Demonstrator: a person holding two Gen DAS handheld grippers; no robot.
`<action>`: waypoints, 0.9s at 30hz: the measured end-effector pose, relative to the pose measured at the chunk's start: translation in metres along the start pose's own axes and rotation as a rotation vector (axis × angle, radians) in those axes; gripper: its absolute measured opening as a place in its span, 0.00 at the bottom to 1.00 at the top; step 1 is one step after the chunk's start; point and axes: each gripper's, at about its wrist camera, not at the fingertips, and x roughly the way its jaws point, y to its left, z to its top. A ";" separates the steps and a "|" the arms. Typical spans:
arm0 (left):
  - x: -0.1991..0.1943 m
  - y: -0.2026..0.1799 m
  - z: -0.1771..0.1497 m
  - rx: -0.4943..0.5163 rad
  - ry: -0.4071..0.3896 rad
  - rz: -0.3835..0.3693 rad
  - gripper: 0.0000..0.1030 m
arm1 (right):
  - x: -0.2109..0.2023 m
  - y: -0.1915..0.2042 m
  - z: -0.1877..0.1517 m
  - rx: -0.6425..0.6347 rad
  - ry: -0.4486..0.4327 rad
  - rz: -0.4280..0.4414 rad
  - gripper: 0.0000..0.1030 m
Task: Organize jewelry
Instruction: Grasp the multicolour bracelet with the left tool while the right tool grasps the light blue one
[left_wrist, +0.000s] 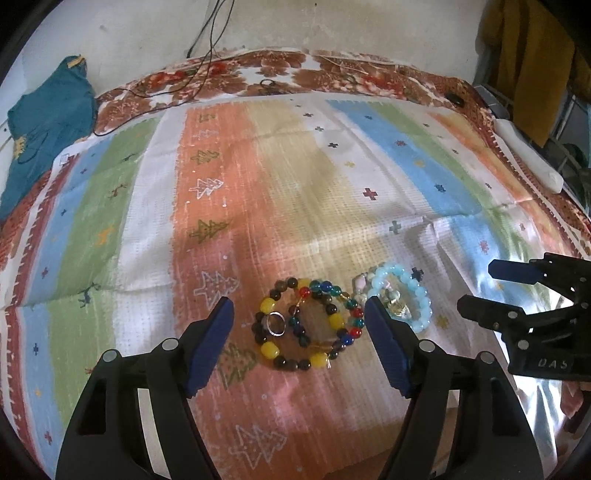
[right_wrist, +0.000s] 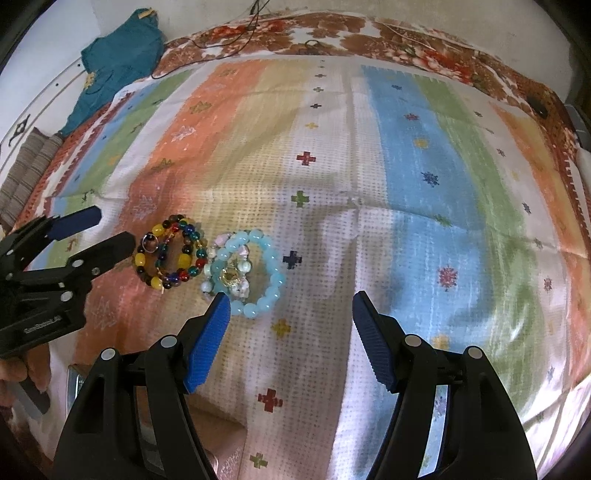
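Jewelry lies in two small heaps on the striped cloth (left_wrist: 280, 177), right in front of both grippers. The left gripper (left_wrist: 299, 325) hangs over the cloth with its blue pads spread wide, gripping nothing, and the multicoloured bead pile (left_wrist: 306, 325) sits in the gap between them as its own camera sees it; whether the pads touch the beads I cannot tell. A silver ring (left_wrist: 275, 324) rests on that pile's left edge. Just beside it, touching or nearly so, is the pale blue bead bracelet (left_wrist: 413, 295), ringed around some whitish beads and a small gold piece (right_wrist: 231, 276). The right gripper (right_wrist: 291, 325) is likewise spread wide and empty, its left pad just in front of the pale blue bracelet, its right pad over bare cloth. Counted: two grippers, two heaps, one silver ring. How many separate strands make up the multicoloured pile I cannot tell.
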 end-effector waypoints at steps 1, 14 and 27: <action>0.002 0.000 0.001 0.000 0.003 0.001 0.70 | 0.001 0.000 0.001 -0.001 0.000 0.001 0.66; 0.028 0.010 0.004 -0.015 0.038 -0.046 0.60 | 0.028 -0.002 0.009 0.012 0.044 -0.002 0.66; 0.045 0.014 0.009 0.001 0.055 -0.085 0.44 | 0.052 -0.003 0.011 0.010 0.095 0.004 0.60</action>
